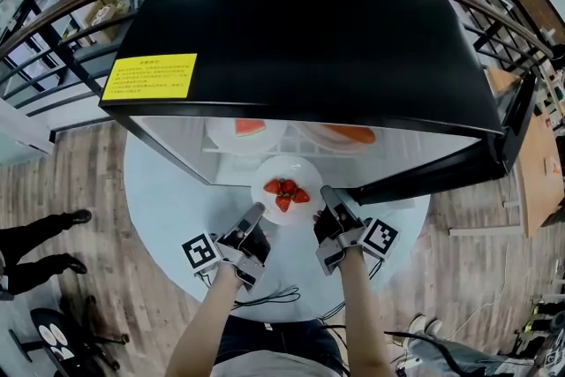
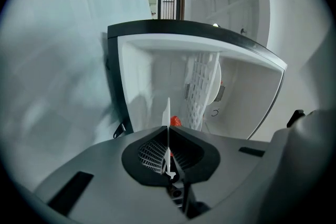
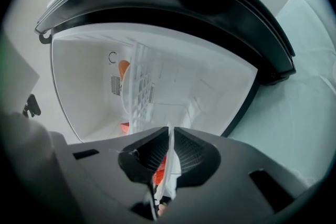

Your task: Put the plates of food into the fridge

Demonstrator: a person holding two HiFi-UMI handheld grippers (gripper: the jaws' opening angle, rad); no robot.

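The left hand-held gripper (image 1: 257, 209) and right hand-held gripper (image 1: 326, 192) are clamping opposite rims of the strawberry plate (image 1: 284, 167) at the fridge (image 1: 309, 22) mouth.

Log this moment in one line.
left hand-held gripper shut on strawberry plate | right hand-held gripper shut on it | fridge open, plate at its mouth
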